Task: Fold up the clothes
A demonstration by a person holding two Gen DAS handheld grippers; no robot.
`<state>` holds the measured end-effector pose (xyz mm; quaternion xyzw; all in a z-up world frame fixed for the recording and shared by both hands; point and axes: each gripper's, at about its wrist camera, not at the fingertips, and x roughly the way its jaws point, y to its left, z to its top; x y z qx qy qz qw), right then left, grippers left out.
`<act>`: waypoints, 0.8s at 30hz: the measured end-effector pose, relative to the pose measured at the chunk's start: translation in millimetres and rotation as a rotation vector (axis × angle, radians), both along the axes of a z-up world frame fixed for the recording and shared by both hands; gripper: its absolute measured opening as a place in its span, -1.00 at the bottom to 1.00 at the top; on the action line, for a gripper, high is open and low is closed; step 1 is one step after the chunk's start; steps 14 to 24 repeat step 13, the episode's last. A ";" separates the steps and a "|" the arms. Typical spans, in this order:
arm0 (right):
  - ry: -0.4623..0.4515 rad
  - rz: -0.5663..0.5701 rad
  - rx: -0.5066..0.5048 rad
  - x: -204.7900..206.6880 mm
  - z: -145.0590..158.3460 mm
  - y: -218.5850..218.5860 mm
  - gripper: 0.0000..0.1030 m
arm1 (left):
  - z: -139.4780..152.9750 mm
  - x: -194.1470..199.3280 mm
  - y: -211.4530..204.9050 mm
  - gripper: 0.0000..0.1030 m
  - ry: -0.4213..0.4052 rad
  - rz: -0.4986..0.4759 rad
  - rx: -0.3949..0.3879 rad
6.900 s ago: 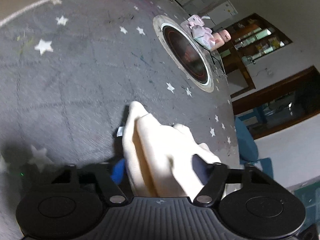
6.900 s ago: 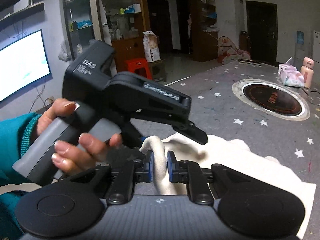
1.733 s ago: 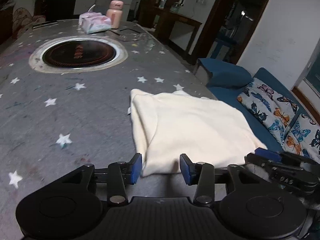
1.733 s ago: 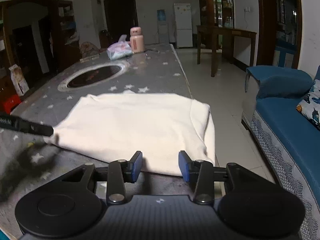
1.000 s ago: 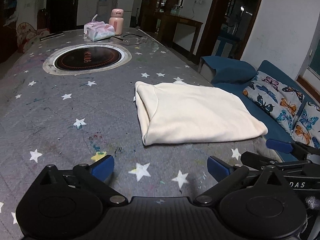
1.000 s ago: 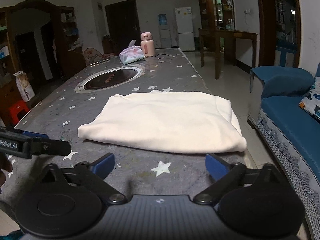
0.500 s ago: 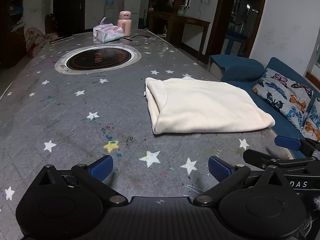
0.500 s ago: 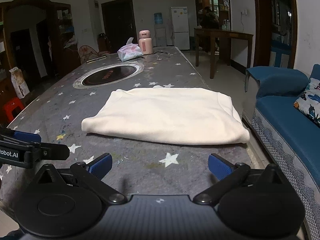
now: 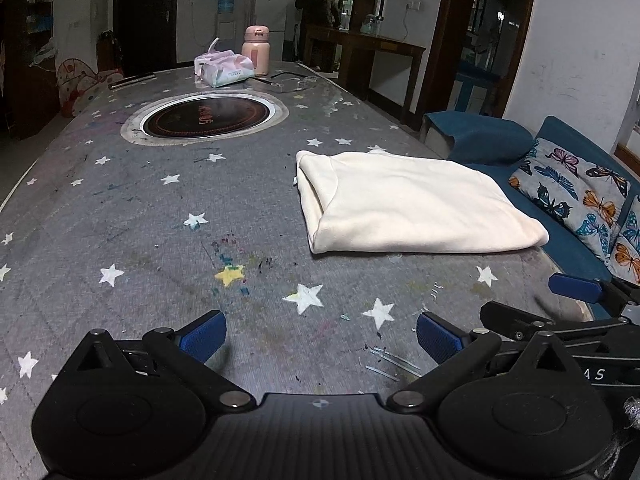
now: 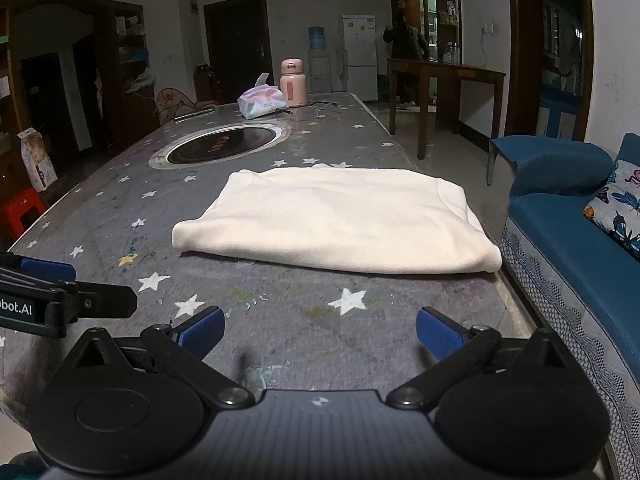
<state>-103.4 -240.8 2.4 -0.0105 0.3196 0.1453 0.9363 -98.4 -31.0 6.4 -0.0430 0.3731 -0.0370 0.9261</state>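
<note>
A cream garment lies folded into a flat rectangle near the right edge of the grey star-patterned table. It also shows in the right wrist view. My left gripper is open and empty, held back over the table's near end, apart from the garment. My right gripper is open and empty too, also short of the garment. Each gripper shows at the edge of the other's view.
A round induction hob is set into the table further back. A tissue pack, a pink flask and glasses stand at the far end. A blue sofa with butterfly cushions runs along the right.
Both grippers let go of the garment, opened wide and drew back from it. The folded garment stays flat on the table.
</note>
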 end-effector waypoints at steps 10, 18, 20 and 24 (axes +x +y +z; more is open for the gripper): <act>-0.007 0.004 0.003 -4.5 0.6 0.1 1.00 | 1.4 -2.4 -3.7 1.00 -0.011 -0.007 0.012; -0.009 0.001 0.008 -4.3 1.5 -0.2 1.00 | 2.4 -2.8 -5.6 1.00 -0.018 -0.009 0.017; -0.009 0.001 0.008 -4.3 1.5 -0.2 1.00 | 2.4 -2.8 -5.6 1.00 -0.018 -0.009 0.017; -0.009 0.001 0.008 -4.3 1.5 -0.2 1.00 | 2.4 -2.8 -5.6 1.00 -0.018 -0.009 0.017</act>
